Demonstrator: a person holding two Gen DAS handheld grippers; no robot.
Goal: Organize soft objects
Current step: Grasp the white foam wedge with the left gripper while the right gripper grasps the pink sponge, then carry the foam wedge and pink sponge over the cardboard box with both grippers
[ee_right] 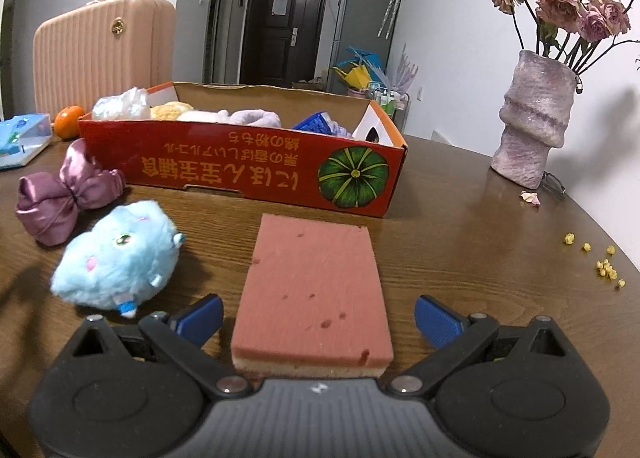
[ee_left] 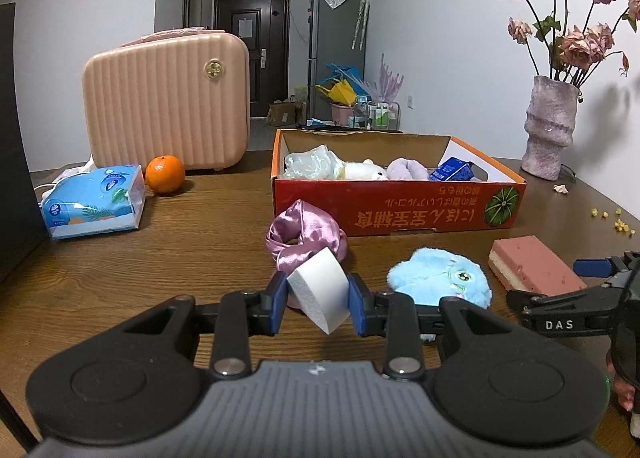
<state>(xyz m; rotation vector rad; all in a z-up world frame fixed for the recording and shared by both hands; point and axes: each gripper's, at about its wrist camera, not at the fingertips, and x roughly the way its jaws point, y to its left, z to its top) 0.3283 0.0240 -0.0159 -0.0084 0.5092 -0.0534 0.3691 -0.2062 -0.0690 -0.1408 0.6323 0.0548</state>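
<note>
Left gripper (ee_left: 318,294) clamps one white sponge (ee_left: 318,292) by its sides, tilted; right gripper (ee_right: 318,318) stands open astride one pink sponge (ee_right: 312,298) on the bench (ee_right: 460,258). Beyond: one blue plush (ee_right: 116,258), one purple bow (ee_right: 66,190), one red box (ee_right: 248,170) farthest; likely risk: the squashed, tilted sponge slipping out before the box.

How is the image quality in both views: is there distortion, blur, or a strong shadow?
Left wrist view: fisheye bending with dark corners; the white sponge in the left gripper is sharp. Right wrist view: the same bending; the pink sponge between the right gripper fingers is sharp, and the vase throws a soft shadow on the wall.
</note>
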